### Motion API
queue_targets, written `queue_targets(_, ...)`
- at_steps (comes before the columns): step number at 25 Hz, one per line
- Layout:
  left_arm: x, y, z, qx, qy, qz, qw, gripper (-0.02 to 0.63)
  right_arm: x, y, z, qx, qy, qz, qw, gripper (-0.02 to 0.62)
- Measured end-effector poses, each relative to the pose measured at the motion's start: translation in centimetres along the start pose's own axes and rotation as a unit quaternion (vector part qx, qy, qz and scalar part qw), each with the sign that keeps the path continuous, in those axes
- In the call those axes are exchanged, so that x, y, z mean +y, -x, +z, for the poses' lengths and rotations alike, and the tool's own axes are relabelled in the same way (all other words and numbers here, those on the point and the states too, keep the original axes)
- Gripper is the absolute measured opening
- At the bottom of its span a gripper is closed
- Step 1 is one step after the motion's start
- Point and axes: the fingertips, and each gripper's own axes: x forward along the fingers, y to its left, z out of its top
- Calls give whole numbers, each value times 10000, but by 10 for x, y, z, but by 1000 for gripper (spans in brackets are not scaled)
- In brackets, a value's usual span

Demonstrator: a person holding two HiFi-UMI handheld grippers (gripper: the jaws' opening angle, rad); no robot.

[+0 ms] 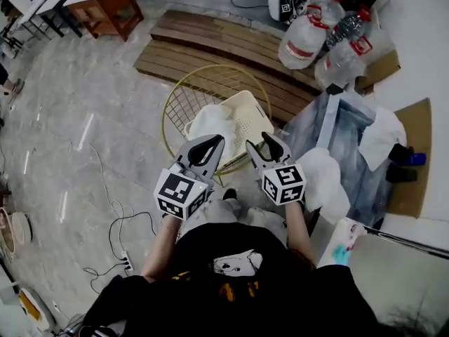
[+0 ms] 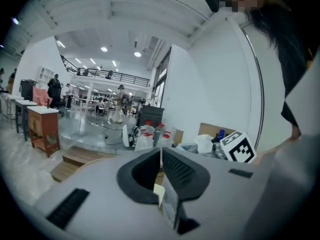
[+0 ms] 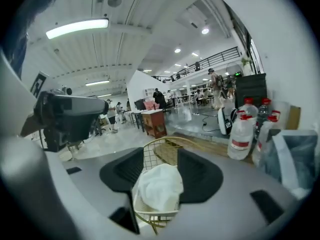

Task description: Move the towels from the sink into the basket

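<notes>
Where it lies in the cream perforated basket (image 1: 254, 105), the crumpled white towel (image 1: 210, 122) is a rounded heap, no clear long axis; left hand-held gripper (image 1: 214, 143) closed, right hand-held gripper (image 1: 265, 144) half-parted, empty.

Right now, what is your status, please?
Left gripper shut, empty; right gripper open, empty. One towel in basket; two towels at sink. Nothing blocking basket.

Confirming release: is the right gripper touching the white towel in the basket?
Apart. Right gripper view: white towel lies in the basket, beyond the right gripper's open jaws.
</notes>
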Motion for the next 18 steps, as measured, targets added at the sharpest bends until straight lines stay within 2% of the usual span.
queue_targets(5,-47,-34,-13,250,-128,-762,9967,18,-40,79,-5,-242,-153,-912,9954,217)
queue_targets(10,-102,-60,-15,356,-278,-1415,9889,18,-81,157,-28,-234,-293,-1860,9818,262)
queue_targets(13,-137,-70,-11,360,-407,-1731,9834,18,-108,195,-55,18,-434,-2320,9717,324)
queue_targets(18,-187,-78,-16,496,-487,-1914,9790,18,-151,233,-112,774,-561,-2558,9620,383)
